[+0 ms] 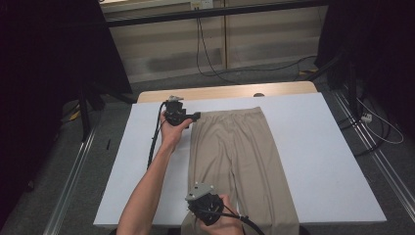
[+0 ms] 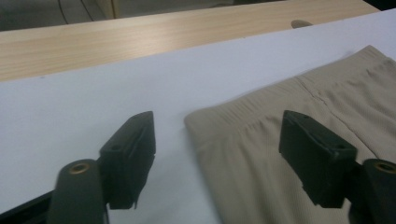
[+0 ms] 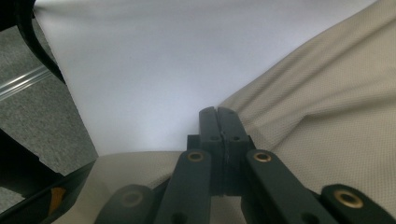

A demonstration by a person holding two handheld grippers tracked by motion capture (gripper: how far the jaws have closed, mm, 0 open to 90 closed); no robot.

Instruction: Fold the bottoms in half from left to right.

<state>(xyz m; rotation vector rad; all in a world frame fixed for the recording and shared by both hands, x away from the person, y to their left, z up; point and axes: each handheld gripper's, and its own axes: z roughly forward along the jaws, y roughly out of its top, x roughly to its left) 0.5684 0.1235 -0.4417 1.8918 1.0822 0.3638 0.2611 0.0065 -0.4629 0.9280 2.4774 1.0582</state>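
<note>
A pair of beige pants (image 1: 235, 152) lies flat on the white table cover (image 1: 318, 161), waistband at the far end, legs toward me. My left gripper (image 1: 193, 117) is at the waistband's far left corner. In the left gripper view its jaws (image 2: 219, 154) stand open astride that corner of the pants (image 2: 261, 140), one jaw over the white cover, the other over the cloth, with no pad pressing. My right gripper (image 1: 198, 200) is at the near left edge of the left leg. In the right gripper view its jaws (image 3: 217, 122) are shut on the edge of the pants (image 3: 327, 107), and a crease runs off from them.
A strip of bare wooden tabletop (image 1: 220, 92) runs along the far edge, with a small round mark (image 1: 259, 94) on it. Grey floor with cables (image 1: 205, 58) lies beyond. Metal rails (image 1: 377, 152) flank the table. White cover lies bare left and right of the pants.
</note>
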